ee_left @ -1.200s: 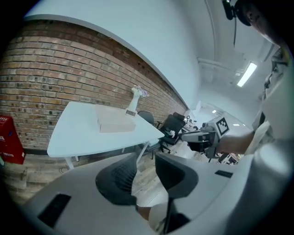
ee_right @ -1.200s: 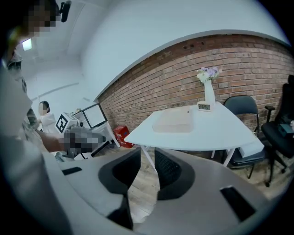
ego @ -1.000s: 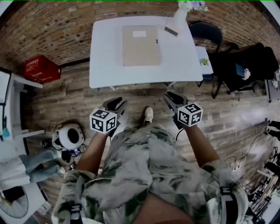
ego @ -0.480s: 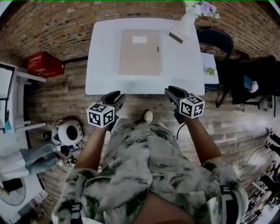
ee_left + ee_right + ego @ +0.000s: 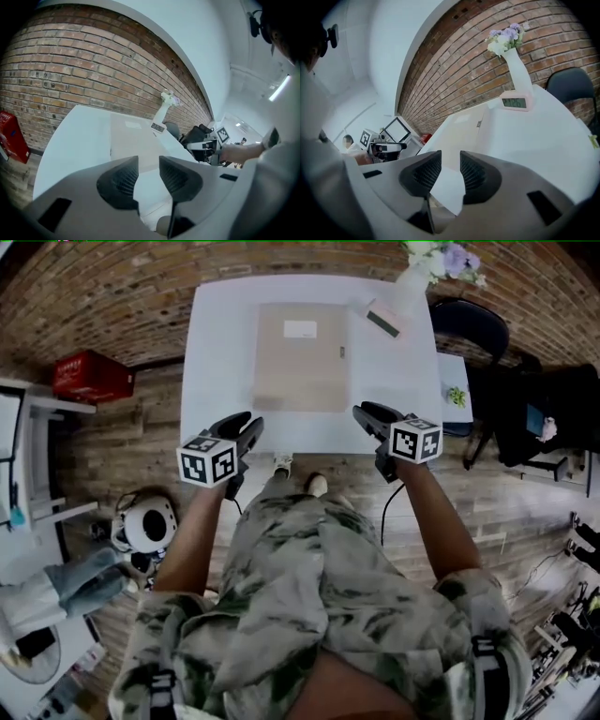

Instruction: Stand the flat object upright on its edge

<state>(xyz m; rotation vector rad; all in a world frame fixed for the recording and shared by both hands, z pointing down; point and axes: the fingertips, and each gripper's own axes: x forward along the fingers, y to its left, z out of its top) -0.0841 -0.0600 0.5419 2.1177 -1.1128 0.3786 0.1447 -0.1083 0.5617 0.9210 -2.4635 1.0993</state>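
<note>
A flat beige folder-like object (image 5: pixel 300 357) lies flat in the middle of the white table (image 5: pixel 220 343). It also shows ahead of the jaws in the left gripper view (image 5: pixel 136 136) and the right gripper view (image 5: pixel 464 129). My left gripper (image 5: pixel 246 425) hovers at the table's near edge, left of the object. Its jaws are opening with nothing between them (image 5: pixel 148 164). My right gripper (image 5: pixel 364 414) hangs over the near edge on the right. Those jaws are opening too, and nothing is between them (image 5: pixel 450 161).
A white vase of flowers (image 5: pixel 412 277) and a small pink clock (image 5: pixel 382 319) stand at the table's far right corner. A black chair (image 5: pixel 473 324) is beyond the right side. A red box (image 5: pixel 91 378) and a white round device (image 5: pixel 150 526) sit on the wooden floor at left.
The person has stepped up to the table. Both grippers have moved forward from over the floor to the table's near edge.
</note>
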